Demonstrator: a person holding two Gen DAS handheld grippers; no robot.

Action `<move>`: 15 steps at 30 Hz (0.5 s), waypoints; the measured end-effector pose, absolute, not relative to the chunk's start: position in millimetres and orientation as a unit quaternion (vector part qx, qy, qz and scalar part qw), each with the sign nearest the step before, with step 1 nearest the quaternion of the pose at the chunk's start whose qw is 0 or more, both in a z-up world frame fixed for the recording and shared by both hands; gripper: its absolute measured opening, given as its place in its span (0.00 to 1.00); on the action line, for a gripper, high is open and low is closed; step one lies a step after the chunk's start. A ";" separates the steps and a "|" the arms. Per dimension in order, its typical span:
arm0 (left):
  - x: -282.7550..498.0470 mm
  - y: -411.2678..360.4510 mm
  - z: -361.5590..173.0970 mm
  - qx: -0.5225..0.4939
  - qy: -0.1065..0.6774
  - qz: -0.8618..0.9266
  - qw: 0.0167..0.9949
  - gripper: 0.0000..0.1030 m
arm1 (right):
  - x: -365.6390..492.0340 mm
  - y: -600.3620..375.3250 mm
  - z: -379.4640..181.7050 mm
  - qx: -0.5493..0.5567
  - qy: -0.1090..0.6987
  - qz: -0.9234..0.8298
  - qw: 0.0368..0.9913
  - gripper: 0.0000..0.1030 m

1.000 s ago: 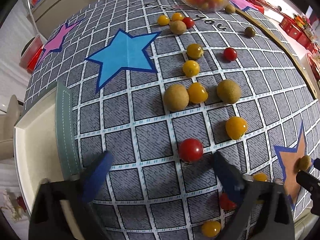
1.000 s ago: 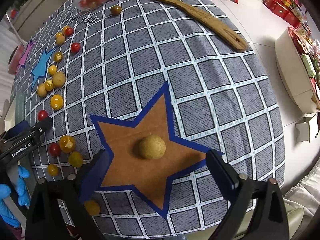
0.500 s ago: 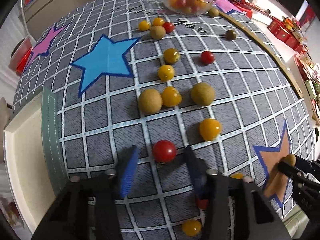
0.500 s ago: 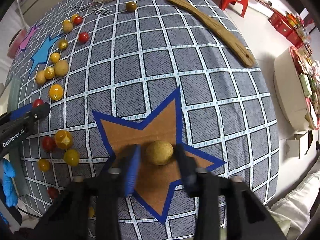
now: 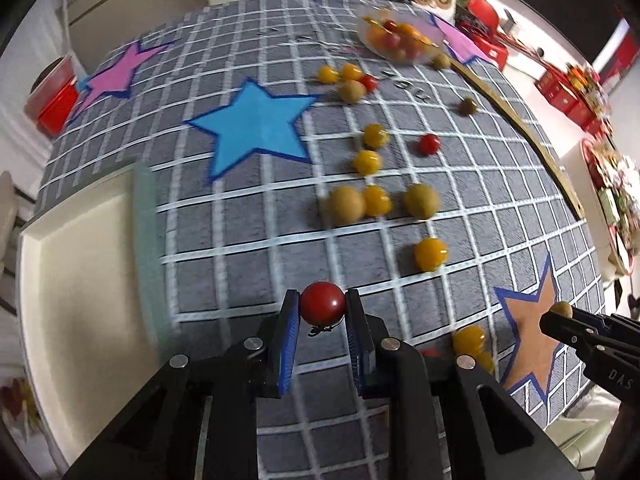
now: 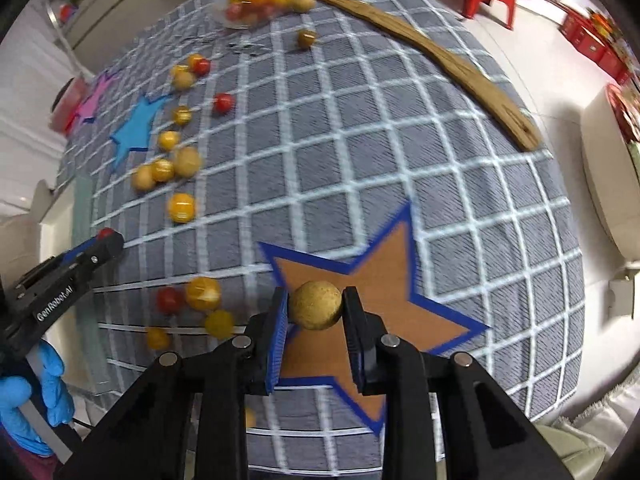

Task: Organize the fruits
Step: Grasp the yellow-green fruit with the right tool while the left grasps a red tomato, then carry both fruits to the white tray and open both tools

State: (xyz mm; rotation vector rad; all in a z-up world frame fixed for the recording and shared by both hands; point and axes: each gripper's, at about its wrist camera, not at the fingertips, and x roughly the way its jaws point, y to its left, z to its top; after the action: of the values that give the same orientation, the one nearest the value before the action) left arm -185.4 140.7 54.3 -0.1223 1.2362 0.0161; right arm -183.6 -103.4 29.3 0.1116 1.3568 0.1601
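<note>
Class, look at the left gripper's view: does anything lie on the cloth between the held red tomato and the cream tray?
Nothing visible does. The left gripper holds the red tomato; only bare checked cloth separates it from the cream tray.

Six brown fruits [image 5: 346, 205] outside bowl [image 5: 416, 60], four stars [image 5: 256, 128], one tray [image 5: 80, 272].

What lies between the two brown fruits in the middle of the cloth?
One yellow tomato sits between the two brown fruits, against the left one; the left wrist view shows it.
</note>
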 end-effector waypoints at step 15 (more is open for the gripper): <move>-245.9 278.7 58.0 -0.119 0.566 0.163 0.800 0.23 | -169.2 67.3 60.6 -0.013 0.613 0.244 0.751 0.29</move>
State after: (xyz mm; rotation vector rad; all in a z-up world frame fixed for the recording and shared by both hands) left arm -245.9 278.7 58.0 -0.2557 1.2135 0.3488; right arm -169.2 67.3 60.6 -0.0273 1.3401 0.5339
